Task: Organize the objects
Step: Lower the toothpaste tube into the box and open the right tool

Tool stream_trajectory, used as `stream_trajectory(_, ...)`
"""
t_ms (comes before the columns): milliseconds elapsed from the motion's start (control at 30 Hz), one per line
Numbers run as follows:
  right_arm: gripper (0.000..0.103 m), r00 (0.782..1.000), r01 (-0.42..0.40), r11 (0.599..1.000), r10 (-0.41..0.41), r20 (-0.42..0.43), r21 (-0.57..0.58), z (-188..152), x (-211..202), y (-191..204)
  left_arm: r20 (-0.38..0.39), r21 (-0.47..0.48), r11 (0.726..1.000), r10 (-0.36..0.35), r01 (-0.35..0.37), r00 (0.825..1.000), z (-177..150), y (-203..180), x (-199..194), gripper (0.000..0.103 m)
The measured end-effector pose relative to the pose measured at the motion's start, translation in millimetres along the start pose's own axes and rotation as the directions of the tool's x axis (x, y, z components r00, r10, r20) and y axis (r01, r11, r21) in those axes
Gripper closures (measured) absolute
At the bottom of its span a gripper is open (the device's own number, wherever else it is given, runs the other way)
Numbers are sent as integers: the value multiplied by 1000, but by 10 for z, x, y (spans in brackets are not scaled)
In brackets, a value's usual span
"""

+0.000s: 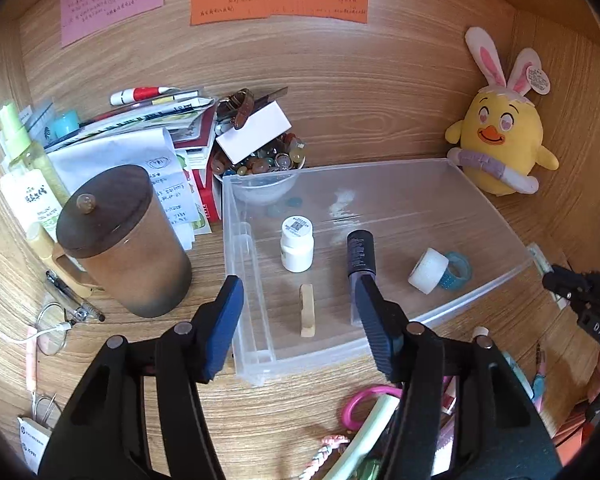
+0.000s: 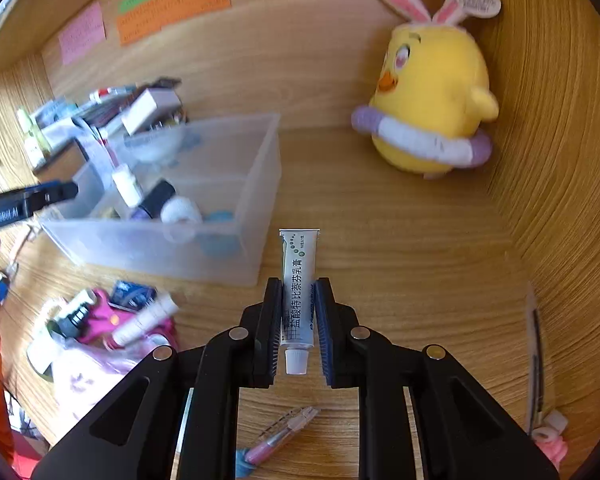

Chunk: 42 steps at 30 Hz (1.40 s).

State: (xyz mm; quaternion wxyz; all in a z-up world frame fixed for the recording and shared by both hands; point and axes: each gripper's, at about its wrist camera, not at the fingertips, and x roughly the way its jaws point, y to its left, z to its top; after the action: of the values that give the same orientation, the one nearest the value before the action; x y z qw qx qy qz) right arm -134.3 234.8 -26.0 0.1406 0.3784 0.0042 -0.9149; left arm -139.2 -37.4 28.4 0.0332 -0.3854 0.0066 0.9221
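The right gripper (image 2: pixel 298 320) has its fingers closed on a white ointment tube (image 2: pixel 297 292) — cap toward the camera, lifted above the bench (image 2: pixel 400 260), just right of the clear plastic bin (image 2: pixel 236 256). The left gripper (image 1: pixel 300 320) hangs with fingers wide apart and holding nothing over the bin's near edge — inside lie a white bottle (image 1: pixel 297 244), a dark tube (image 1: pixel 360 256), a wooden clip (image 1: pixel 307 310) and tape rolls (image 1: pixel 428 270). A yellow plush chick (image 2: pixel 432 100) sits far right.

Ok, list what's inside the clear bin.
Inside the clear bin: a white bottle, a dark tube, a wooden clip, white tape roll, blue tape roll. The left gripper covers the tube's lower end.
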Motion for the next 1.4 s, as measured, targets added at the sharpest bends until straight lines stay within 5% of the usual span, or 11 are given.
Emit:
stream_trajectory(267,88,994,-47,997,53,94,-63,392,-173,277,6,-8,1000,1,-1,1000,-226,73,-192,33)
stream_trajectory(567,88,995,-91,986,97,36,-141,605,246,700,-72,-15,1000,-26,25,997,-636,131,-119,34)
stream_trajectory(933,88,994,-94,982,83,-69,-166,613,699,829,-157,-49,992,-123,117,980,-917,183,-2,51)
stream_trajectory(1200,87,998,-46,974,34,-55,-221,569,615,888,-193,-97,975,-214,198,958,-985,195,92,66)
stream_trajectory(1400,68,1000,-26,973,27,-2,-229,470,312,850,-189,-105,970,-238,221,953,-1007,161,84,90)
